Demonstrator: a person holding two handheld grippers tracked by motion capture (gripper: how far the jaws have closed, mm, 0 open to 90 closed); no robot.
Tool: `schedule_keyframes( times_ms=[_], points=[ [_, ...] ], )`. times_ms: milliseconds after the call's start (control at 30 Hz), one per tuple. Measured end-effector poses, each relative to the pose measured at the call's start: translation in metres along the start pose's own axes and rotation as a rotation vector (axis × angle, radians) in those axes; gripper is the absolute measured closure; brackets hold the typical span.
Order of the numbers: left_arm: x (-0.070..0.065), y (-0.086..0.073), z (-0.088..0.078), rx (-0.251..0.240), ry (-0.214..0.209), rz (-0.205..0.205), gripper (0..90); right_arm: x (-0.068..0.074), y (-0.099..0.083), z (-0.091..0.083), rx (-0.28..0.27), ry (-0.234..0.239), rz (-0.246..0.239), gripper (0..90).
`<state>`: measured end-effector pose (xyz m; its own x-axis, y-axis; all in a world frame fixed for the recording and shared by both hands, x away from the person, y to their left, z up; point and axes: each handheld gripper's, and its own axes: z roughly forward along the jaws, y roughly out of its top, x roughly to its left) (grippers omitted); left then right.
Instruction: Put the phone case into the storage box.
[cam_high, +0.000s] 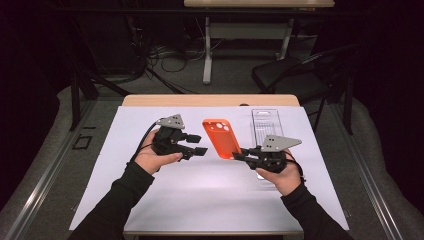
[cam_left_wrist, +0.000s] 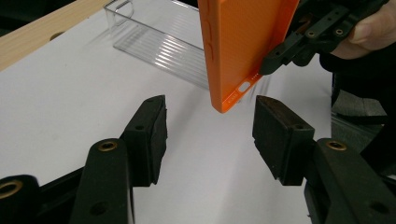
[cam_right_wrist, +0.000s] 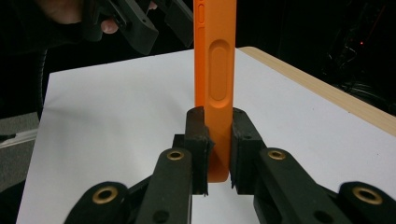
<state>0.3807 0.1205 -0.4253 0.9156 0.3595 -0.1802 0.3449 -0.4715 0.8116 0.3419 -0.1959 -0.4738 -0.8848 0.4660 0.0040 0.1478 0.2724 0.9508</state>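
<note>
An orange phone case (cam_high: 220, 138) is lifted off the white sheet, standing on edge in the air at the table's middle. My right gripper (cam_high: 240, 154) is shut on its lower end; in the right gripper view both pads (cam_right_wrist: 200, 140) press the case's thin side (cam_right_wrist: 217, 84). My left gripper (cam_high: 200, 143) hovers just left of the case, open, with nothing between its fingers. In the left gripper view the case's corner (cam_left_wrist: 243, 46) hangs just beyond its spread jaws and the right gripper (cam_left_wrist: 275, 56) grips the case's edge.
A clear plastic box (cam_high: 263, 125) lies on the white sheet (cam_high: 150, 200) behind my right hand, also seen as the clear box (cam_left_wrist: 159, 42). The wooden table edge (cam_high: 210, 100) runs along the back. A black chair (cam_high: 295, 75) stands beyond the table.
</note>
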Motion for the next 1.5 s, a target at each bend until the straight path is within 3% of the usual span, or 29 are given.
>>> schedule_keyframes(
  times_ms=[533,733,1200,1500],
  points=[
    [0.004,0.008,0.000,-0.007,-0.039,0.036,48.3,-0.006,0.011,0.007,-0.020,0.082,0.006,80.3],
    [0.005,0.008,0.004,-0.016,-0.062,0.024,49.2,-0.006,0.011,0.009,-0.025,0.088,0.010,80.3],
    [0.009,0.009,0.006,-0.028,-0.066,0.005,63.9,-0.003,0.010,0.013,-0.023,0.089,0.010,80.3],
    [0.009,0.009,0.008,-0.041,-0.079,-0.006,66.4,-0.002,0.010,0.015,-0.028,0.088,0.016,80.3]
  ],
)
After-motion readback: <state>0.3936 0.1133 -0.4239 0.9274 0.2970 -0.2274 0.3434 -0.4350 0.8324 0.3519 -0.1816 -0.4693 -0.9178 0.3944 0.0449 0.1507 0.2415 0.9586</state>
